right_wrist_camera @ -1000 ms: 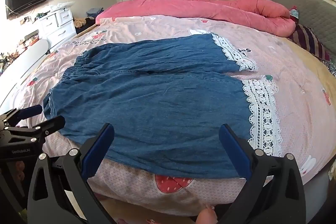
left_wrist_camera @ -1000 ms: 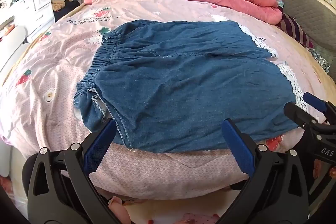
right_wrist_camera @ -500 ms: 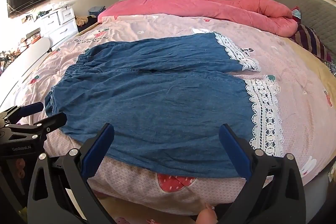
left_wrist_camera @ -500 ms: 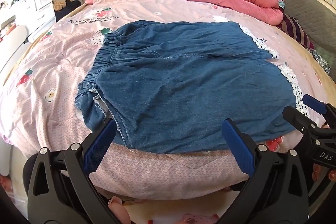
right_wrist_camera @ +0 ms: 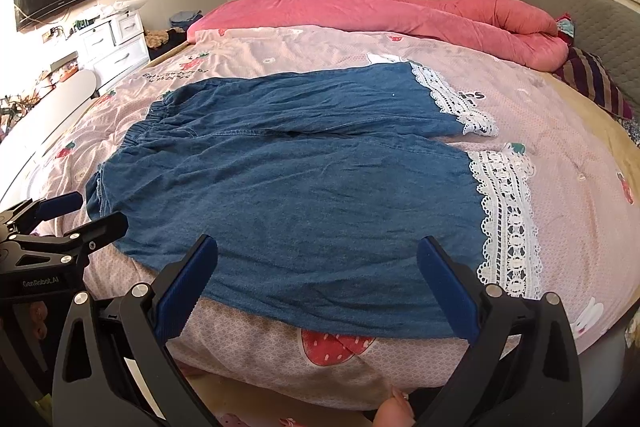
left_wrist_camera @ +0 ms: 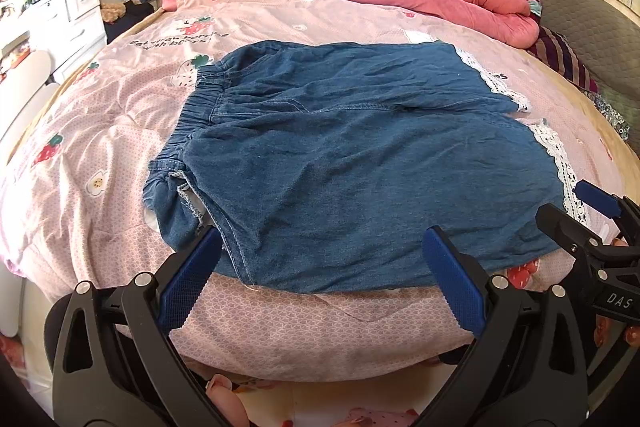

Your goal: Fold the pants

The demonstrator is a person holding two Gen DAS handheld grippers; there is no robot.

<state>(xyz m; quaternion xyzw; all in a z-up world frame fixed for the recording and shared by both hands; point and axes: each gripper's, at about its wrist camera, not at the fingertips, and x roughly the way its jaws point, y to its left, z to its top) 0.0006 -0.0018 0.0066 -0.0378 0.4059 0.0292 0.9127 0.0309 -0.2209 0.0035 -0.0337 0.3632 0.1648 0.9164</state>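
Note:
Blue denim pants (left_wrist_camera: 352, 163) with white lace hems (right_wrist_camera: 504, 215) lie spread flat on the bed, elastic waistband (left_wrist_camera: 192, 115) to the left, legs to the right. They also show in the right wrist view (right_wrist_camera: 304, 195). My left gripper (left_wrist_camera: 320, 259) is open and empty, just short of the near edge by the waist end. My right gripper (right_wrist_camera: 316, 267) is open and empty, just short of the near edge of the closer leg. Each gripper shows in the other's view, the right one (left_wrist_camera: 580, 211) and the left one (right_wrist_camera: 80, 211).
The bed has a pink strawberry-print cover (left_wrist_camera: 120, 131). A pink quilt (right_wrist_camera: 380, 15) is bunched at the far side. A grey headboard (right_wrist_camera: 592, 15) and striped pillow (right_wrist_camera: 592, 83) are at right. White drawers (right_wrist_camera: 112, 43) stand at left.
Both grippers have shifted very slightly; the pants sit a touch lower in both views. Jaws stay open and nothing was grasped.

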